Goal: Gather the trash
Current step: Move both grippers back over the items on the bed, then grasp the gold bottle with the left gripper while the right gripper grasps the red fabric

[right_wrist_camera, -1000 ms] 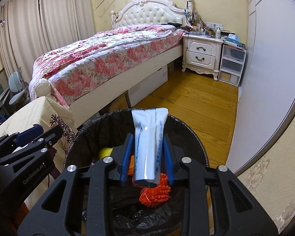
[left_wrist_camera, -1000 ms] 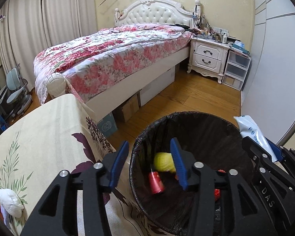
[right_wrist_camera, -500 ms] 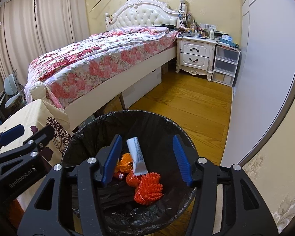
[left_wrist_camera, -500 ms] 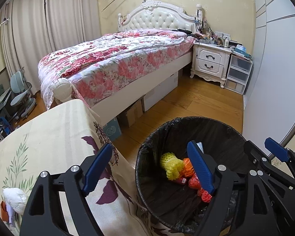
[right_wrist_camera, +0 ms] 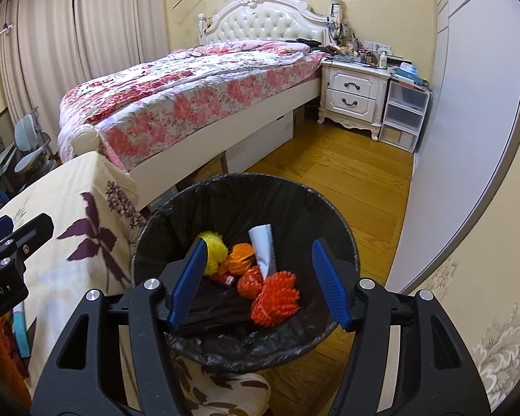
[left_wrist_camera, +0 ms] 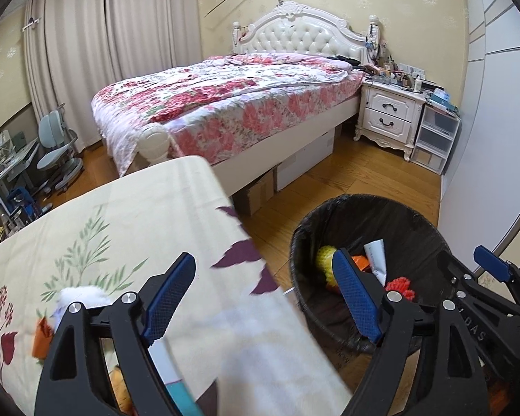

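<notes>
Where lettering shows, left gripper [right_wrist_camera: 3,270] reads "Robot.AI"; right gripper [left_wrist_camera: 482,298], "DAS".

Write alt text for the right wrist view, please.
Open blue-tipped tongs hover over a black-lined trash bin holding a white tube, yellow and orange mesh balls. Behind stands a floral bed.
</notes>
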Action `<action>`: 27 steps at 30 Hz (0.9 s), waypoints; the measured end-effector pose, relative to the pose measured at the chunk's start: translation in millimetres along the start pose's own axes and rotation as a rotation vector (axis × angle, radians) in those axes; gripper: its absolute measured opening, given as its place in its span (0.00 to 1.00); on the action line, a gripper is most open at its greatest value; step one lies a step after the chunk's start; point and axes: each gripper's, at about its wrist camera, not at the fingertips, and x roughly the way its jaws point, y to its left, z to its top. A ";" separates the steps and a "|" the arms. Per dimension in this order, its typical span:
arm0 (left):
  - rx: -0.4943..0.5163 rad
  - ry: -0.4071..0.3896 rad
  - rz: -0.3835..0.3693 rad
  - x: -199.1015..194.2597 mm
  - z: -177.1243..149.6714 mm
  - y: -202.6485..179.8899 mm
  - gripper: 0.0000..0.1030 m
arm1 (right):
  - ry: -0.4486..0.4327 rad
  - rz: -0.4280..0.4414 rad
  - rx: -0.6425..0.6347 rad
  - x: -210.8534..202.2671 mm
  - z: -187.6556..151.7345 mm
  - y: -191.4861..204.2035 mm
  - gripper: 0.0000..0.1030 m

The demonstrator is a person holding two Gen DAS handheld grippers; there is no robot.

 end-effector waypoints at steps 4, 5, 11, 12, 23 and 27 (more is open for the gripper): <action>-0.030 0.011 0.025 -16.8 -13.2 23.7 0.79 | 0.012 0.036 -0.017 -16.2 -12.1 10.7 0.60; -0.036 0.012 0.033 -21.8 -17.1 30.0 0.79 | 0.014 0.044 -0.021 -19.1 -14.5 13.4 0.60; -0.063 0.032 0.095 -40.8 -42.9 65.5 0.79 | 0.031 0.097 -0.051 -35.2 -29.4 32.6 0.60; -0.072 0.040 0.106 -42.9 -48.7 72.9 0.79 | 0.033 0.104 -0.057 -36.9 -31.3 35.3 0.60; -0.110 0.089 0.154 -50.2 -81.3 111.3 0.79 | 0.050 0.165 -0.126 -46.6 -46.2 71.7 0.60; -0.094 0.093 0.140 -42.5 -78.6 110.8 0.77 | 0.053 0.181 -0.139 -46.1 -46.2 80.6 0.60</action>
